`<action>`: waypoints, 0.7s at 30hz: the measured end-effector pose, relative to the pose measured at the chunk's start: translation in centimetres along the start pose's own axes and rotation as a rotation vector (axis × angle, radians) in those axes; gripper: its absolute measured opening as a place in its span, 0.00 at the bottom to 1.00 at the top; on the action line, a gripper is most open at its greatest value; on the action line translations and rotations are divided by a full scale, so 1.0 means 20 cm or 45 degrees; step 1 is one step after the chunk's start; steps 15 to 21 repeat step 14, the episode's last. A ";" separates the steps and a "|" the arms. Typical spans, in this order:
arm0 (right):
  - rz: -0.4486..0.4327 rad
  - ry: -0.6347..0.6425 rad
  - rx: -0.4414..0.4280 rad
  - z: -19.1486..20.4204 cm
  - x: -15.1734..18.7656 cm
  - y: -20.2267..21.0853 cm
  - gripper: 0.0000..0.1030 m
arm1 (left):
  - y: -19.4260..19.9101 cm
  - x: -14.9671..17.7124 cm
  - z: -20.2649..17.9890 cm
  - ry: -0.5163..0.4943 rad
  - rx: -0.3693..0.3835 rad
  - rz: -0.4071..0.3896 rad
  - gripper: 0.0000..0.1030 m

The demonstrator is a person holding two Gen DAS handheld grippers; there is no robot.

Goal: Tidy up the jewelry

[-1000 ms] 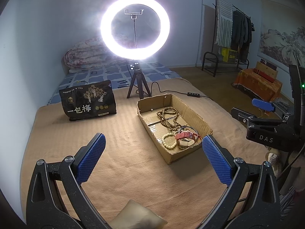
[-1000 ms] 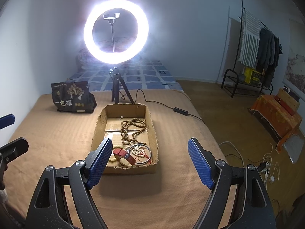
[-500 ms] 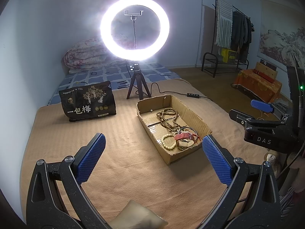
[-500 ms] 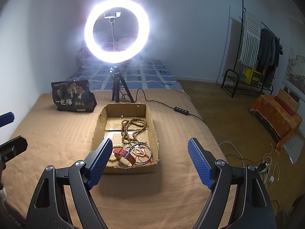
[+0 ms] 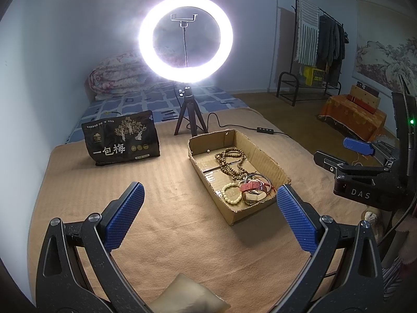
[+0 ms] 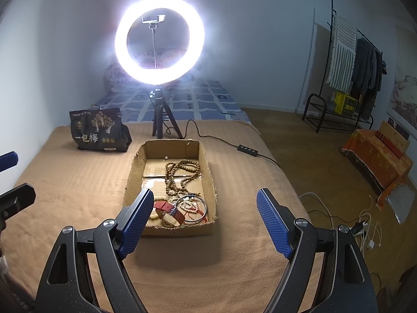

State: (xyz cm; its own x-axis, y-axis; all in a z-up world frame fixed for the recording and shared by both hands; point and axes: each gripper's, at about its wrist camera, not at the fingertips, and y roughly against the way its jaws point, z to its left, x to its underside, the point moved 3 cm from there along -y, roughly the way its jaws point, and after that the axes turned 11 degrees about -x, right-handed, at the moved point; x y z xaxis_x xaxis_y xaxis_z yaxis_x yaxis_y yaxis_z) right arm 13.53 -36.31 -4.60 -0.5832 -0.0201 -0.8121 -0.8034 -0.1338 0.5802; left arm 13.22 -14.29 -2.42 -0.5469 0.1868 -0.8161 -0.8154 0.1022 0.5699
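Shallow brown cardboard box on tan-blanketed bed, ahead of and below both tongs, long axis running away from right tongs. Right nearer; left tongs offset to its left. Both spread wide, empty. Inside: one brown bead string, one red-strapped watch, one metal bangle (paler bead loops uncountable).

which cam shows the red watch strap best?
Left wrist: the red watch strap lies unobstructed at the cardboard box's near end. In the right wrist view the strap is closer, but the right gripper's finger overlaps the box corner beside it.
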 end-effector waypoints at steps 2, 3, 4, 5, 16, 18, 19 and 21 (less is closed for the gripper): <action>0.002 0.001 0.000 0.00 0.00 0.00 0.79 | 0.01 0.00 -0.01 0.001 0.000 0.000 1.00; 0.003 0.002 -0.001 0.00 0.01 0.00 0.79 | 0.01 -0.01 -0.01 0.001 -0.001 -0.001 1.00; 0.004 0.003 -0.001 0.01 0.01 0.00 0.79 | 0.01 -0.01 -0.01 0.001 -0.002 -0.001 1.00; 0.004 0.005 -0.002 0.01 0.00 0.00 0.79 | 0.01 -0.01 -0.01 0.002 -0.002 0.000 1.00; 0.008 0.008 -0.001 0.01 0.00 0.00 0.79 | 0.00 -0.01 0.02 0.019 -0.023 -0.008 1.00; 0.008 0.008 -0.001 0.01 0.00 0.00 0.79 | 0.00 -0.01 0.02 0.019 -0.023 -0.008 1.00; 0.008 0.008 -0.001 0.01 0.00 0.00 0.79 | 0.00 -0.01 0.02 0.019 -0.023 -0.008 1.00; 0.008 0.008 -0.001 0.01 0.00 0.00 0.79 | 0.00 -0.01 0.02 0.019 -0.023 -0.008 1.00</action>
